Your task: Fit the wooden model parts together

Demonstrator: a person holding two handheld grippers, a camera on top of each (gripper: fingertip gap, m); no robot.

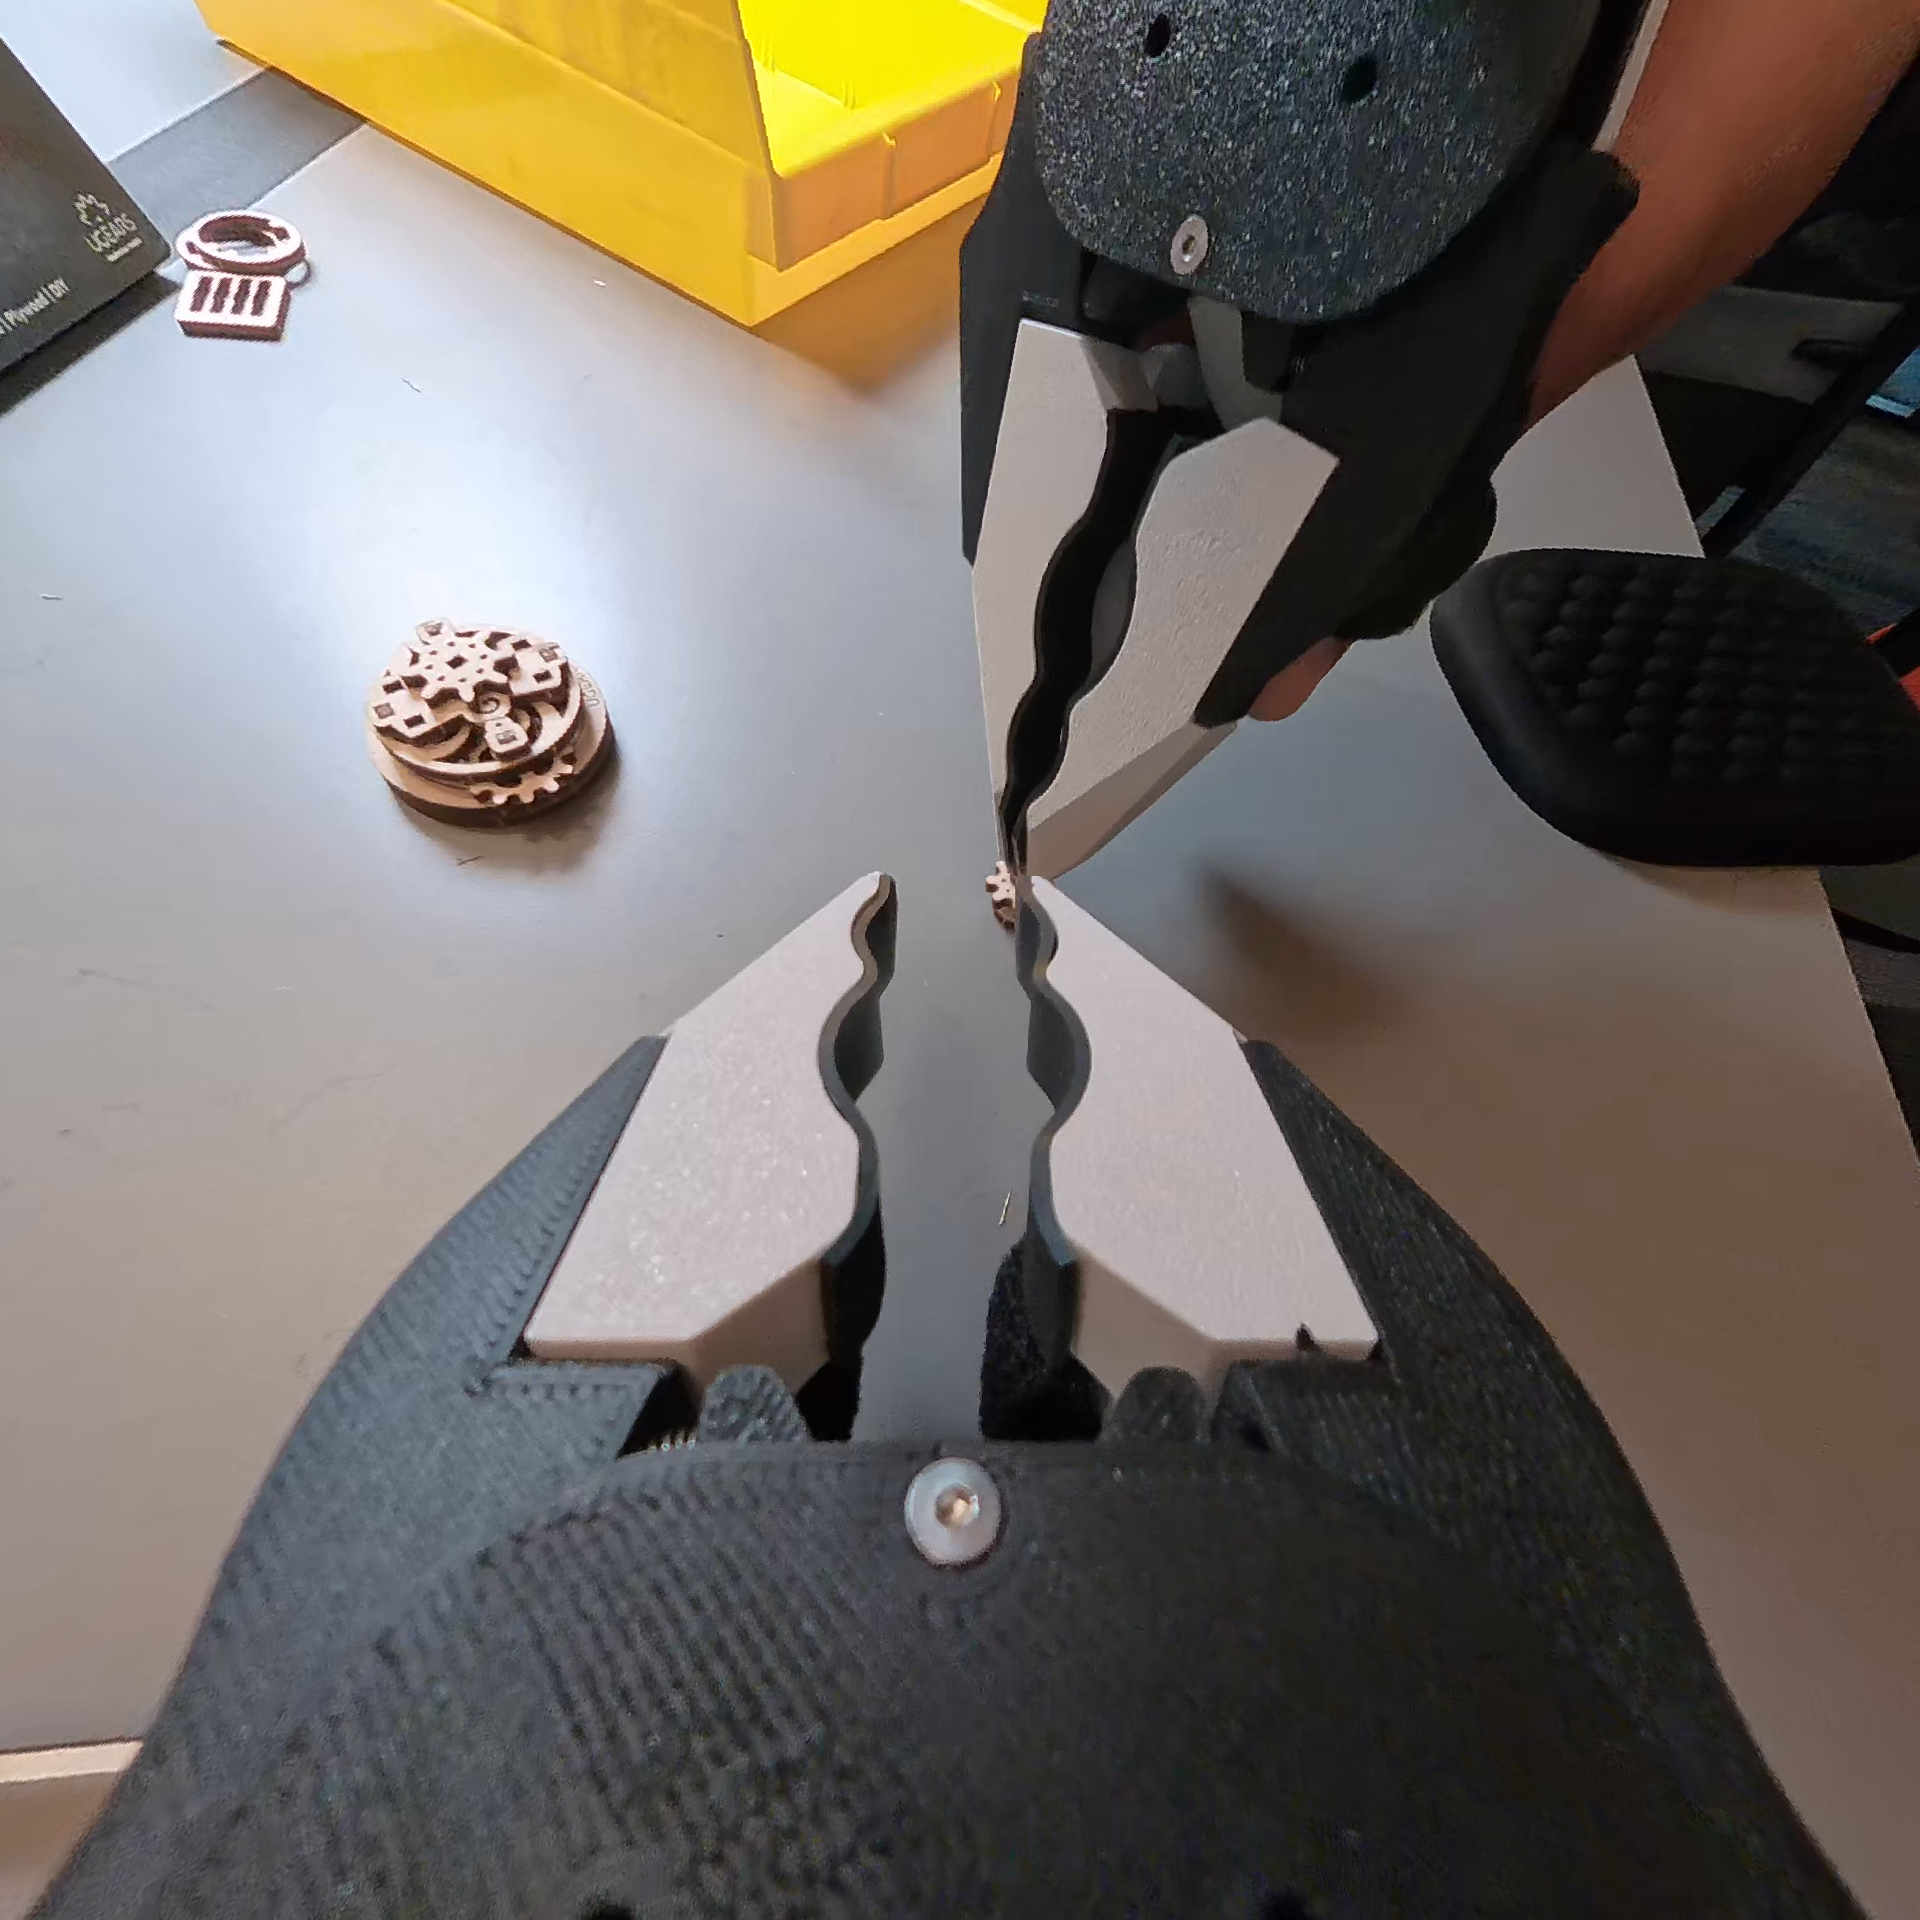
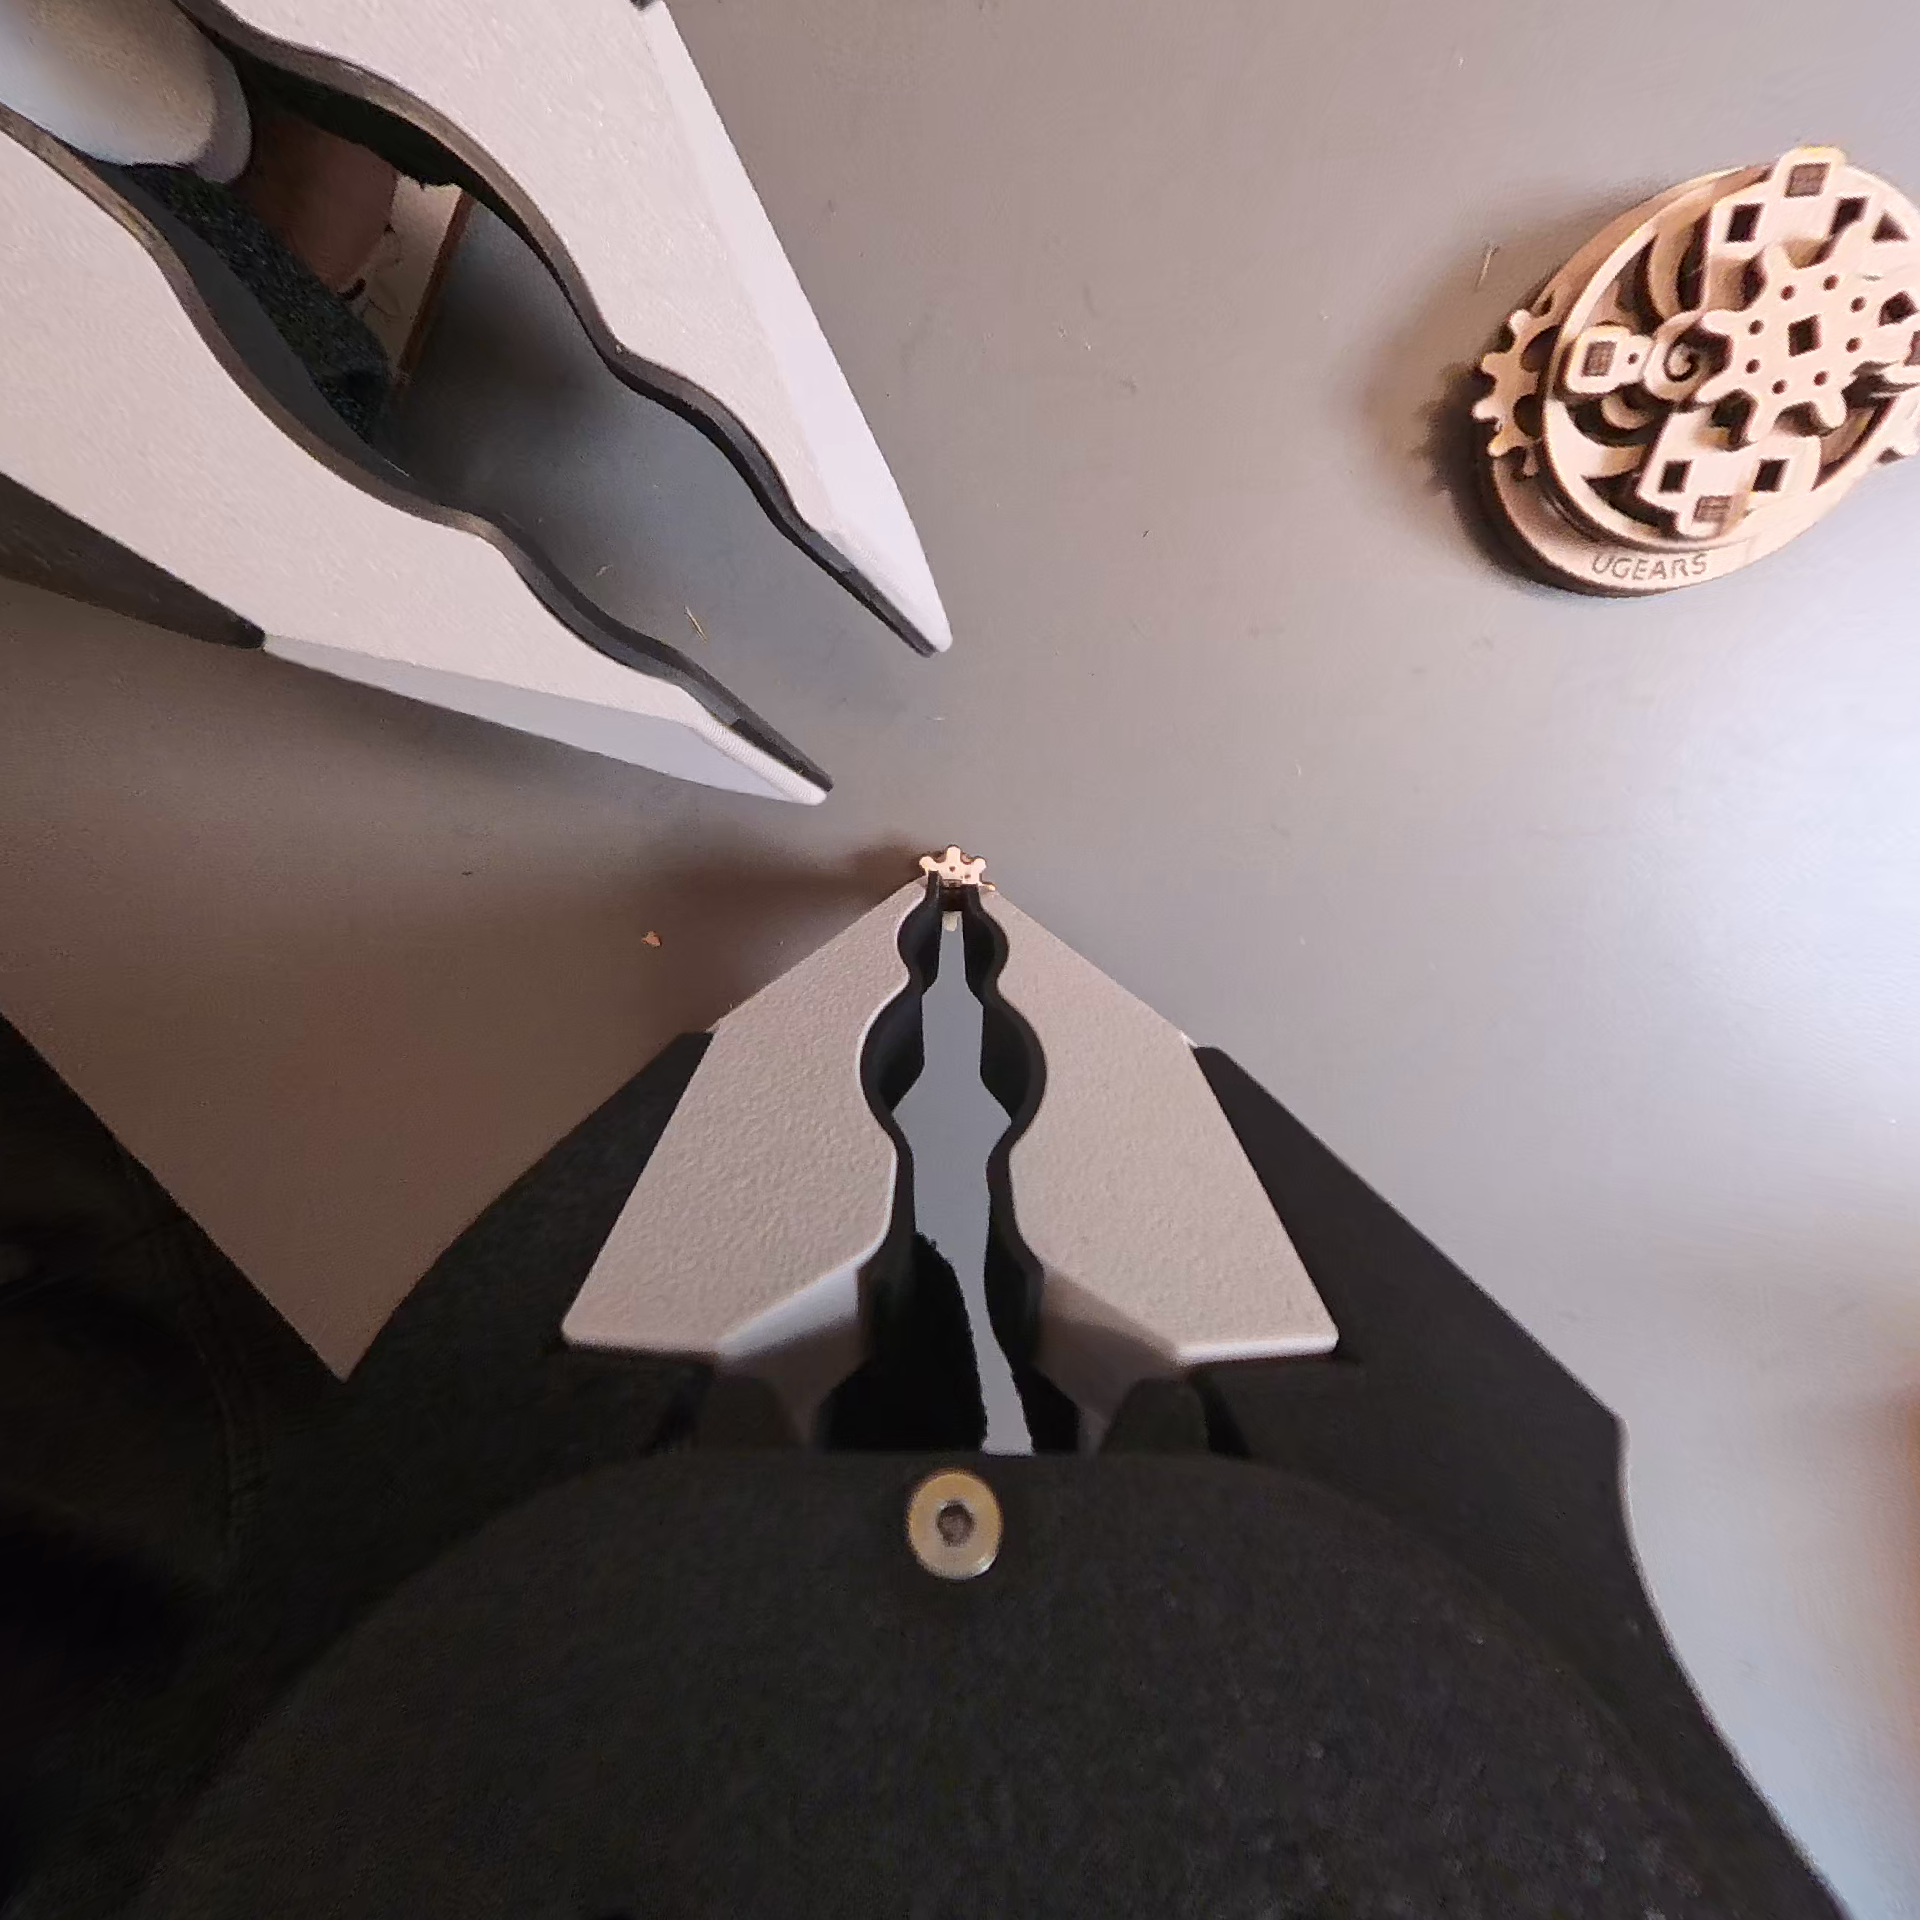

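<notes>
A round wooden gear model (image 1: 488, 724) lies flat on the grey table; it also shows in the right wrist view (image 2: 1714, 384) at the upper right. My right gripper (image 2: 956, 891) is shut on a tiny wooden gear (image 2: 954, 864), held on edge just above the table. In the left wrist view that gripper (image 1: 1013, 831) points down from above with the small gear (image 1: 1000, 894) at its tips. My left gripper (image 1: 961, 896) is open and empty, its tips right beside the small gear. It shows in the right wrist view (image 2: 883, 707) at the upper left.
A yellow bin (image 1: 665, 135) stands at the back of the table. Two dark wooden parts (image 1: 237, 272) lie at the far left beside a black booklet (image 1: 57, 239). A black chair seat (image 1: 1683, 707) sits off the table's right edge (image 1: 1756, 748).
</notes>
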